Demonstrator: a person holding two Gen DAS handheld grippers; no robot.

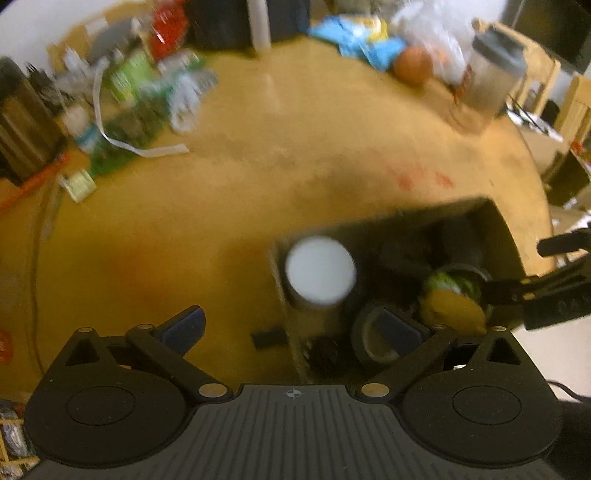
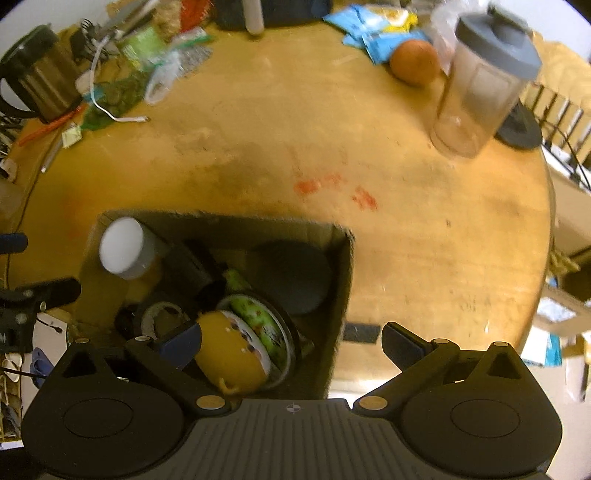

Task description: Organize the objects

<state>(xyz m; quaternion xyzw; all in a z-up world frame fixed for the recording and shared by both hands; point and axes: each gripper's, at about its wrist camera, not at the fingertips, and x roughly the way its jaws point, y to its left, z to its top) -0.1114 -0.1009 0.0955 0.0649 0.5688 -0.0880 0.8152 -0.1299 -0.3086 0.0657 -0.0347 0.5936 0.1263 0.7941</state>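
table (image 2: 424, 229): a round wooden top fills both views; its middle is bare and scuffed, with red smears right of centre. Loose clutter sits pushed to the far rim, which reads as the stock yet to be sorted.
cardboard box (image 2: 341, 280): lower left of the right wrist view, lower right of the left wrist view, near the table's close edge. It stands open-topped, so it seems to serve as the collecting bin, placed within easy reach of both hands.
box contents: packed close together. A white-lidded jar (image 2: 122, 249) stands upright in the box's upper left corner; a dark rounded object lies towards the right wall; a yellow toy (image 2: 229, 354) lies against a green patterned ring (image 2: 258, 321) low in the box; a roll of tape (image 1: 373, 338) sits by the near wall.
shaker bottle (image 2: 480, 96): upper right, upright, clear body, grey lid, well apart from the box.
orange (image 2: 413, 62): just left of the bottle, near blue packets (image 2: 369, 33).
kettle (image 2: 40, 81): upper left, beside green packets and a white cable.
left gripper (image 1: 295, 328): fingers spread wide, nothing between them, straddling the box's left wall.
right gripper (image 2: 291, 343): fingers spread wide and empty, straddling the box's right wall; judged to be between picks.
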